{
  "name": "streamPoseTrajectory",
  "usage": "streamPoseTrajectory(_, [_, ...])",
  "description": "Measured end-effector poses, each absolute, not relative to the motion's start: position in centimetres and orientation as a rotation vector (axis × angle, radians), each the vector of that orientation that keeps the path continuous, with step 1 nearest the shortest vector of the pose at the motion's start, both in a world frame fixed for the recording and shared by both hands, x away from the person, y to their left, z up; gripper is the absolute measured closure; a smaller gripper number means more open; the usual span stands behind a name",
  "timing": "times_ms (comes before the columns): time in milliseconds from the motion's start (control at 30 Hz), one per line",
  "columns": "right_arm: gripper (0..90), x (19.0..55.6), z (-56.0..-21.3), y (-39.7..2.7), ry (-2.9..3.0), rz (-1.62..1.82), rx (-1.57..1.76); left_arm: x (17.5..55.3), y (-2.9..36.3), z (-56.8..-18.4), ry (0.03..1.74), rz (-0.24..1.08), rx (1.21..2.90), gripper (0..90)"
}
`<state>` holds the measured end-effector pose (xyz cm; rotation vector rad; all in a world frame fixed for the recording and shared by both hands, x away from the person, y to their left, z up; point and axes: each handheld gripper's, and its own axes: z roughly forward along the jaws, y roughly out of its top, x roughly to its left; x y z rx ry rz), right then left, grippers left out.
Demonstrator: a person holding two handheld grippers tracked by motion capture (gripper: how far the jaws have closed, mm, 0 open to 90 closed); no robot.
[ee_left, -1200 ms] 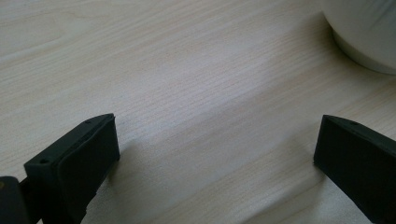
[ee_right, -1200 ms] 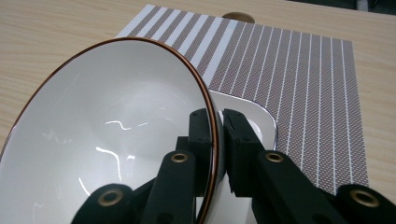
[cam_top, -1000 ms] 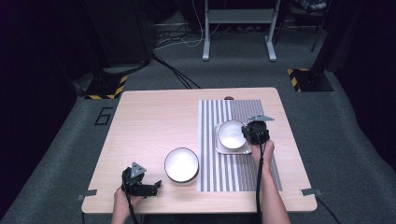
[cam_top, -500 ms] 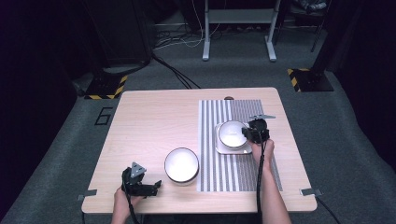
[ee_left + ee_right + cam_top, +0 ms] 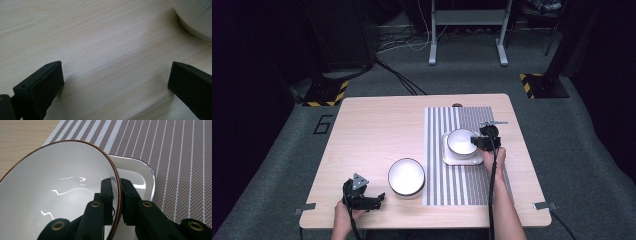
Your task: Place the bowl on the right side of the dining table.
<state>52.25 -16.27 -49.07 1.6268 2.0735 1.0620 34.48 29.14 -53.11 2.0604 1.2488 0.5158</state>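
A white bowl with a brown rim [image 5: 460, 141] [image 5: 62, 192] sits tilted over a white square plate [image 5: 451, 159] [image 5: 147, 180] on the striped placemat [image 5: 462, 185]. My right gripper [image 5: 475, 142] [image 5: 119, 186] is shut on the bowl's rim, one jaw inside and one outside. Whether the bowl touches the plate I cannot tell. A second white bowl [image 5: 406, 176] [image 5: 197, 20] stands on the bare wood near the front. My left gripper [image 5: 377, 198] [image 5: 115, 82] rests low on the table just left of it, open, with nothing between its jaws.
The wooden table [image 5: 377, 130] has bare room across its left and back. The placemat [image 5: 175, 150] covers the right part. A small dark spot [image 5: 457, 105] lies at the table's far edge. Cables and a stand's legs [image 5: 467, 45] are on the floor beyond.
My right gripper has shifted slightly and sunk a little with the bowl over the plate. The left gripper and the second bowl have stayed put.
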Motion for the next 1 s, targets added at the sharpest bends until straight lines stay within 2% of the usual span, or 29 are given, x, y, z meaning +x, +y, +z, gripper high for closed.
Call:
streamPoseTrajectory(700, [79.9, 52.79, -48.95, -16.48, 2.108, 1.064, 1.628, 34.50, 29.11, -53.12, 1.252, 0.519, 2.058, 0.1])
streamPoseTrajectory(900, [71.9, 52.62, -48.70, -16.68, 2.122, 1.072, 1.612, 34.50, 29.12, -53.13, 1.251, 0.519, 2.058, 0.2])
streamPoseTrajectory(933, [66.7, 52.57, -48.60, -16.66, 2.127, 1.070, 1.604, 34.50, 29.11, -53.12, 1.252, 0.519, 2.058, 0.2])
streamPoseTrajectory(967, [66.7, 52.57, -48.60, -16.66, 2.127, 1.070, 1.604, 34.50, 29.11, -53.12, 1.252, 0.519, 2.058, 0.2])
streamPoseTrajectory(1000, [59.6, 52.46, -48.40, -16.61, 2.129, 1.054, 1.594, 34.50, 29.11, -53.12, 1.252, 0.519, 2.058, 0.2])
